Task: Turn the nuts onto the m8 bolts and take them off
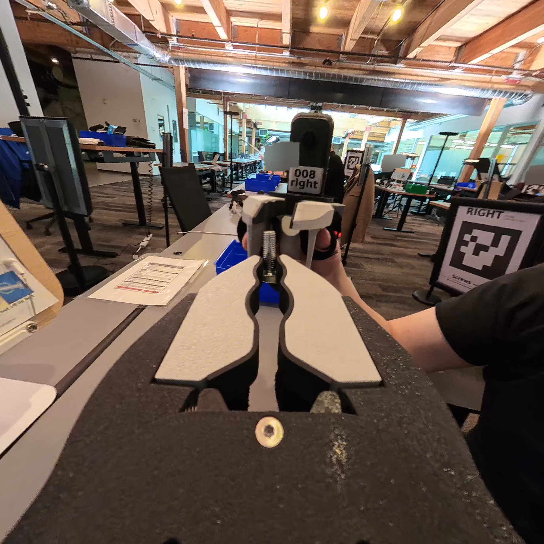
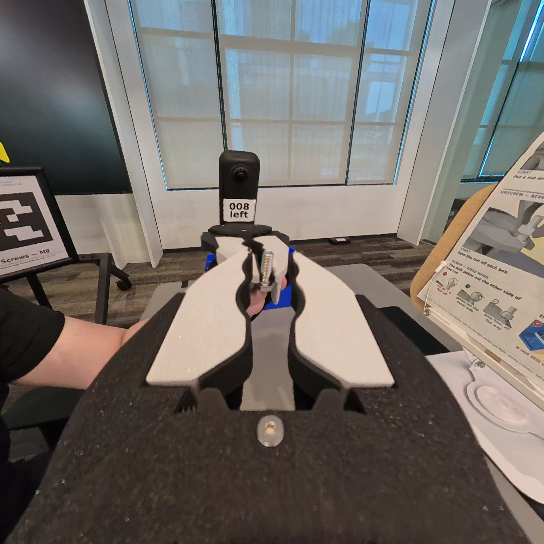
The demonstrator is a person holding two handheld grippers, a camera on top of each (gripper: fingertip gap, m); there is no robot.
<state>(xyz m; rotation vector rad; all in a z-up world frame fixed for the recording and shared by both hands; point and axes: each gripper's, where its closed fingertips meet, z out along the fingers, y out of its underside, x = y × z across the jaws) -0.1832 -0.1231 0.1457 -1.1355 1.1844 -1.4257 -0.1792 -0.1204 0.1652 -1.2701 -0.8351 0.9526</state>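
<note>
Grey table (image 1: 88, 323) runs under both of your grippers. It is also seen below the fingers in the right wrist view (image 2: 338, 273).

Marker sign (image 1: 485, 244) stands on the floor off to your right. Instruction board (image 2: 485, 279) leans at the table's right edge. Laminated sheet (image 1: 153, 276) lies flat on the table, on the left of the left wrist view.

Blue bin (image 1: 229, 259) sits on the table beneath the two grippers. In the right wrist view only part of it shows behind the left gripper (image 2: 279, 300).

Left gripper (image 1: 269, 265): fingers drawn in narrow, clamped on the hex end of the bolt (image 1: 269, 247). You hold it up off the table, above the bin.

Right gripper (image 2: 269, 259): fingers apart, a moderate gap. It faces your left gripper (image 2: 266, 287) head-on. In the left wrist view the right gripper (image 1: 279, 241) has one finger on each side of the shank's upper part. Whether either finger touches the thread cannot be told.

Bolt (image 2: 266, 270): upright, thread end up, hex end down in the left fingers' notch. Cannot tell whether that hex piece is the bolt head or a nut.
</note>
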